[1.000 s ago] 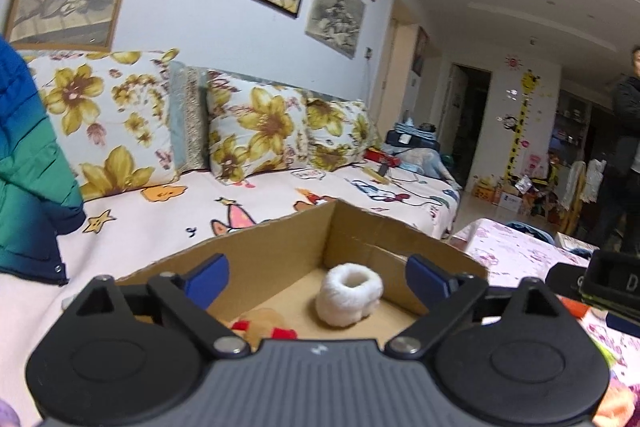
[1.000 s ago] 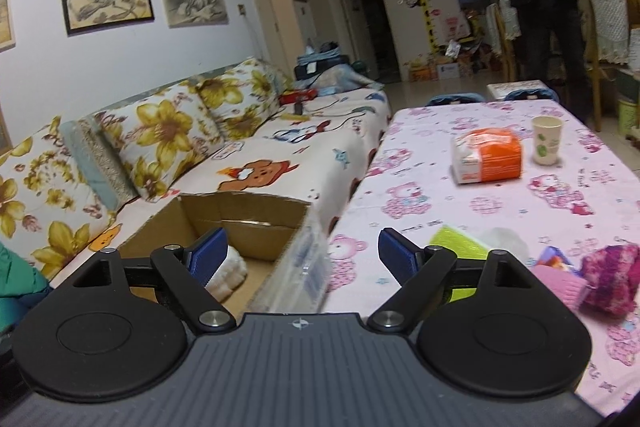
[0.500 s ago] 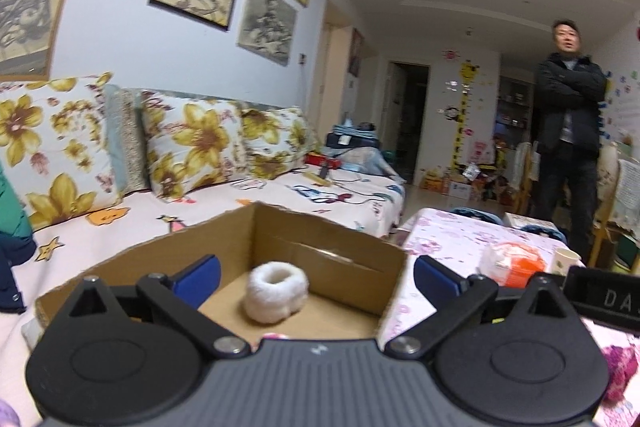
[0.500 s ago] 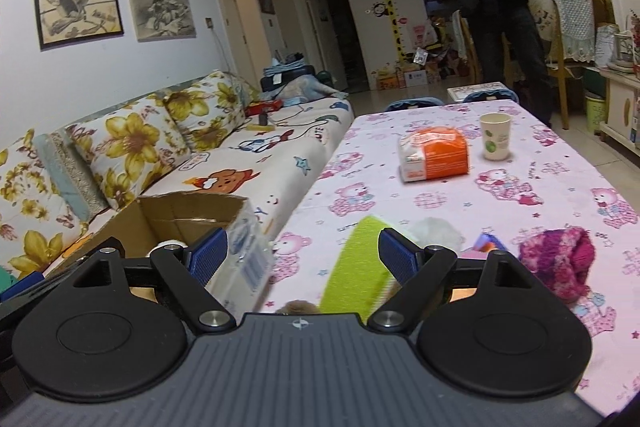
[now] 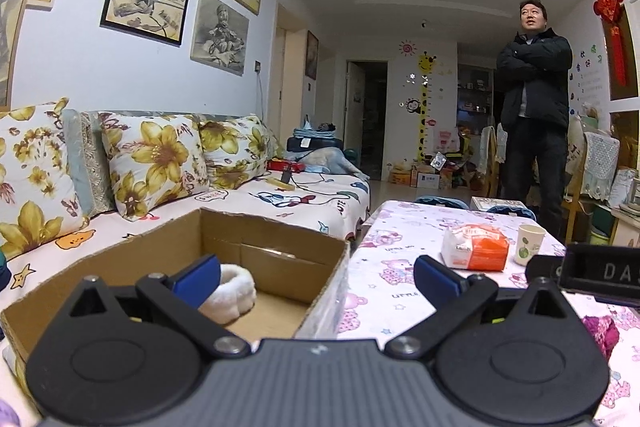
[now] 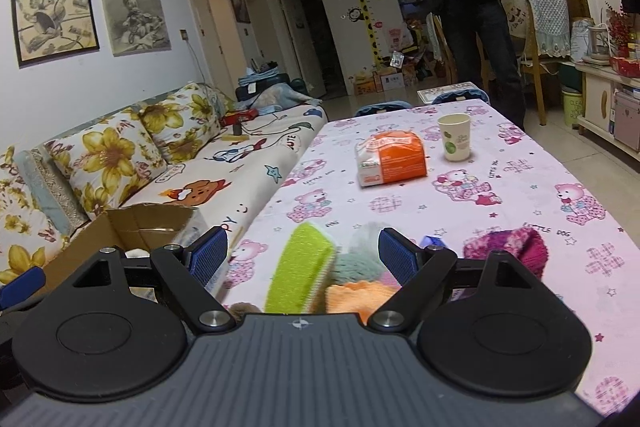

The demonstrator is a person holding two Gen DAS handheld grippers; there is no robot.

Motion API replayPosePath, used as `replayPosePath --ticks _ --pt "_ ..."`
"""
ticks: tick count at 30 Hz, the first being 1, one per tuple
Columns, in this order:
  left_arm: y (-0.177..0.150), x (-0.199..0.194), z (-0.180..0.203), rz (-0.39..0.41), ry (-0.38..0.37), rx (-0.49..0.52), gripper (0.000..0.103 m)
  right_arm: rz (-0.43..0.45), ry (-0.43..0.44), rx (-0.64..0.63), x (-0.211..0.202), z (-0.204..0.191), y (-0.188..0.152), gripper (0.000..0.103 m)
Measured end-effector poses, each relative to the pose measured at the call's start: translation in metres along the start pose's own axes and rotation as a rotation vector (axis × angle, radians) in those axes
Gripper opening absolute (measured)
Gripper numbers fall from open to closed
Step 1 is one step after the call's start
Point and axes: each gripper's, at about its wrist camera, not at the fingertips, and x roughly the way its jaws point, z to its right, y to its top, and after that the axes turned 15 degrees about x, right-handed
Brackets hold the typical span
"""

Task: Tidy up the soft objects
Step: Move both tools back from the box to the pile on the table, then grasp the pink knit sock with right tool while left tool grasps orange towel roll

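A cardboard box [image 5: 280, 233] sits on the sofa beside the table; it also shows in the right wrist view [image 6: 152, 223]. A white fluffy ring [image 5: 236, 293] lies inside it. My left gripper [image 5: 316, 277] is open and empty above the box's near right corner. My right gripper [image 6: 304, 255] is open over a pile of soft things on the table: a lime green cloth [image 6: 300, 273], a grey-green fluffy piece [image 6: 360, 261] and an orange cloth [image 6: 360, 297]. A magenta knitted hat [image 6: 506, 249] lies to its right.
The table has a pink cartoon cloth [image 6: 400, 203]. An orange and white tissue pack [image 6: 390, 159] and a paper cup [image 6: 454, 138] stand farther back. A man in black [image 5: 534, 115] stands past the table. Floral cushions [image 5: 156, 159] line the sofa.
Both grippers have swung to the right, from the box toward the table. The right gripper now has the soft pile between its open fingers. The left gripper stays open and empty.
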Motion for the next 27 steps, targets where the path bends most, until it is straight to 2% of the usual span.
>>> replayPosePath --ticks 4,9,20,24,27 --pt "0.0 0.001 0.01 -0.004 -0.017 0.015 0.102 0.008 -0.027 0.019 -0.003 0.009 0.003 0.103" --pt "-0.002 0.002 0.027 -0.01 -0.073 0.067 0.102 0.019 -0.072 0.046 -0.005 0.025 0.009 0.103" --pt "-0.017 0.003 0.074 -0.081 -0.289 0.178 0.102 0.028 -0.199 0.106 -0.007 0.066 0.02 0.103" --pt "-0.025 0.006 0.093 -0.13 -0.333 0.231 0.101 0.004 -0.245 0.085 0.001 0.08 0.021 0.103" --pt "-0.029 0.009 0.104 -0.146 -0.337 0.263 0.1 -0.038 -0.273 0.063 0.01 0.089 0.019 0.103"
